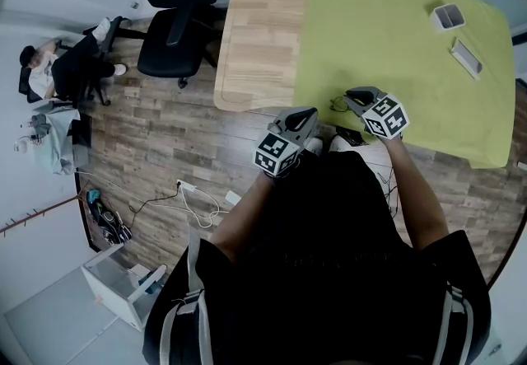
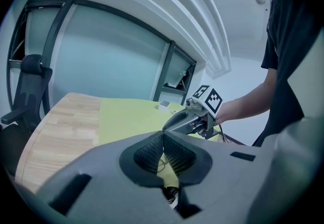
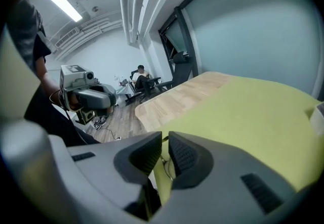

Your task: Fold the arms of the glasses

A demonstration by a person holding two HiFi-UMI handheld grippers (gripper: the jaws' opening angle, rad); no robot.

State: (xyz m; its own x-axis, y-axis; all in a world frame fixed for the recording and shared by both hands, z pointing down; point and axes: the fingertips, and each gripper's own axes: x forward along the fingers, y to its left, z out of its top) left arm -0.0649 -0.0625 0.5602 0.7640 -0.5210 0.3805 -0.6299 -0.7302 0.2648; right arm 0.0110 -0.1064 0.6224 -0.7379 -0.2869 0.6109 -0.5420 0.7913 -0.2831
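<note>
Thin dark wire-framed glasses (image 1: pixel 338 105) lie at the near edge of the yellow-green mat (image 1: pixel 387 17). My right gripper (image 1: pixel 352 96) is right beside them. In the right gripper view its jaws (image 3: pixel 164 142) stand nearly together, a narrow gap kept by a thin dark piece of the glasses (image 3: pixel 167 170). My left gripper (image 1: pixel 311 114) hovers just off the table's near edge, left of the glasses. Its pads touch at the tips (image 2: pixel 163 137) with nothing between them. The glasses' wire (image 2: pixel 162 166) shows below and beyond them.
A small white box (image 1: pixel 447 16) and a flat grey case (image 1: pixel 466 57) sit at the mat's far right. The table's left part is bare wood (image 1: pixel 259 25). A black office chair (image 1: pixel 169 17) stands left of the table. A person sits further left (image 1: pixel 49 67).
</note>
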